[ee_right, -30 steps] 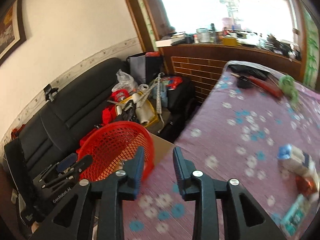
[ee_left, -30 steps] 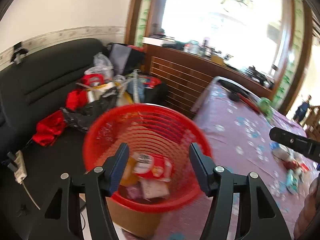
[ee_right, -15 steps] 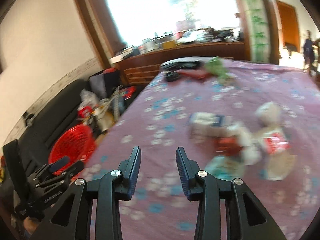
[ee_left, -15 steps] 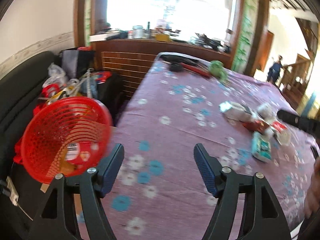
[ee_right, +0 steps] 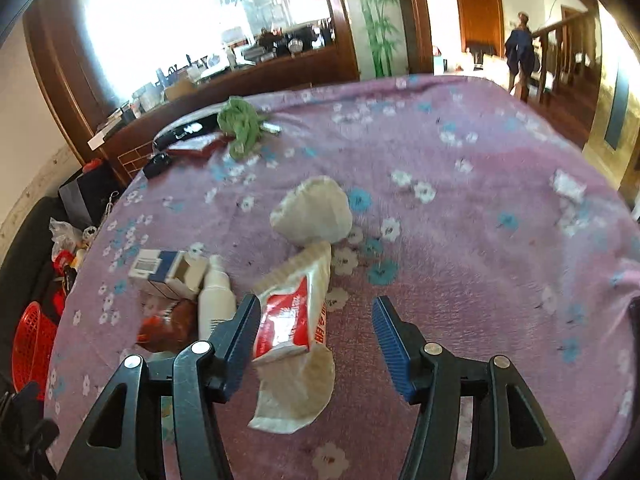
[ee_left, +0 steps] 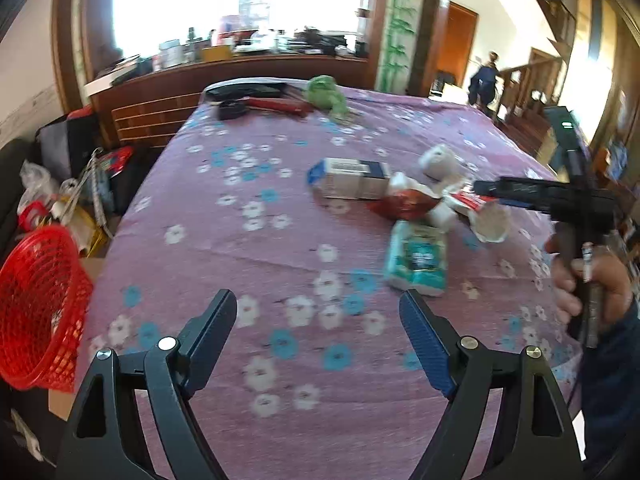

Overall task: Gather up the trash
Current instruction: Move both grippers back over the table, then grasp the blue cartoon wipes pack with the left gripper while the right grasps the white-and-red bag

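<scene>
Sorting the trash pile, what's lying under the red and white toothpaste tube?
The toothpaste tube lies across a crumpled white wrapper, which sits on the purple tablecloth. Anything beneath the wrapper is hidden.

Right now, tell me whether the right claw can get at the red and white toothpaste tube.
Probably yes. The right claw is open, and the toothpaste tube lies uncovered just ahead of it, hard by its left finger; nothing blocks it.

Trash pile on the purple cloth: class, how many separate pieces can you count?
6 visible: blue-white box, white bottle, red wrapper, toothpaste tube, pale crumpled wad, teal pack. Others may be hidden underneath.
</scene>
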A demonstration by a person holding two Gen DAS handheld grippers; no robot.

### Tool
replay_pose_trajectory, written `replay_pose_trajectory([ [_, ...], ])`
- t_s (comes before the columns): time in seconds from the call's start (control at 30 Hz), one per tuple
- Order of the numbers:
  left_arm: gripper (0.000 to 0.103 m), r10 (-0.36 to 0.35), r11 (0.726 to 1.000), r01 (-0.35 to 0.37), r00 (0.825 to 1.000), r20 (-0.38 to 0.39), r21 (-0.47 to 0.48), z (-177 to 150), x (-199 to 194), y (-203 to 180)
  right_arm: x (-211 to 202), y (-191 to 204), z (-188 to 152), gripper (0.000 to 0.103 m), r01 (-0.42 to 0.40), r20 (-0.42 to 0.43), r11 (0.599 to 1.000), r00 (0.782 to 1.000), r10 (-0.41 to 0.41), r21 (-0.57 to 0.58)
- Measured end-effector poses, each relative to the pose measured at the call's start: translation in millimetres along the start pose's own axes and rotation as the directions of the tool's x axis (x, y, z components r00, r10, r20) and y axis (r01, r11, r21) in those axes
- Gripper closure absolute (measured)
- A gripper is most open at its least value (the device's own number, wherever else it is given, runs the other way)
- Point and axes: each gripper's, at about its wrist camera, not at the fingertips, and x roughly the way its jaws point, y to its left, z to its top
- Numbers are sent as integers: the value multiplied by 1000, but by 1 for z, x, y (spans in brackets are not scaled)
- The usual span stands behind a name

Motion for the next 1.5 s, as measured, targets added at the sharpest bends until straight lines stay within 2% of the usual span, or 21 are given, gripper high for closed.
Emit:
replay_pose_trajectory([
  [0.27,14,-40,997,43,998,-55,61,13,27,-37,12,8,-12,41,-74,-39,997,997,73,-27],
  [0.3,14,-39,997,43,997,-63,66,14,31,-41,14,9,-14,44,-87,-46,996,995,85,-32],
  [0.33,14,-42,996,47,996,-75,72,16,37,-46,17,10,-15,56,-100,-57,994,994,98,-36],
  [0.37,14,-42,996,48,996,-83,75,17,41,-49,17,9,-17,56,-114,-56,993,992,112,-36],
  [0.47,14,-29,994,40,993,-111,102,22,58,-61,9,6,-17,58,-140,-20,990,990,139,-31],
  [0.57,14,-6,991,23,992,-128,133,26,75,-72,-3,4,-15,58,-99,51,995,994,100,-31],
  [0.67,14,2,989,18,991,-136,147,28,92,-79,-10,-1,-14,58,-96,81,995,992,97,-7],
  [0.83,15,2,993,15,990,-140,117,34,112,-79,-20,-5,-11,58,-102,123,995,987,100,11],
  [0.87,18,2,993,14,990,-138,113,35,114,-79,-22,-6,-9,58,-102,131,995,986,100,12],
  [0.97,40,-1,995,15,988,-155,94,34,123,-78,-23,-6,-8,58,-109,136,994,985,106,12],
  [1.07,54,10,995,3,991,-133,95,35,121,-79,-24,-4,-7,58,-111,139,994,984,108,9],
  [1.2,59,5,995,7,993,-121,97,33,117,-78,-26,-4,-7,58,-116,151,993,982,114,7],
  [1.3,68,-13,995,22,996,-91,99,30,103,-77,-28,-3,-7,58,-122,160,993,980,120,4],
  [1.4,68,-43,996,47,998,-52,81,26,85,-71,-31,-1,-8,58,-128,174,992,976,128,-9],
  [1.5,68,-34,997,34,999,3,71,19,70,-63,-37,5,-10,58,-131,194,991,972,134,-31],
])
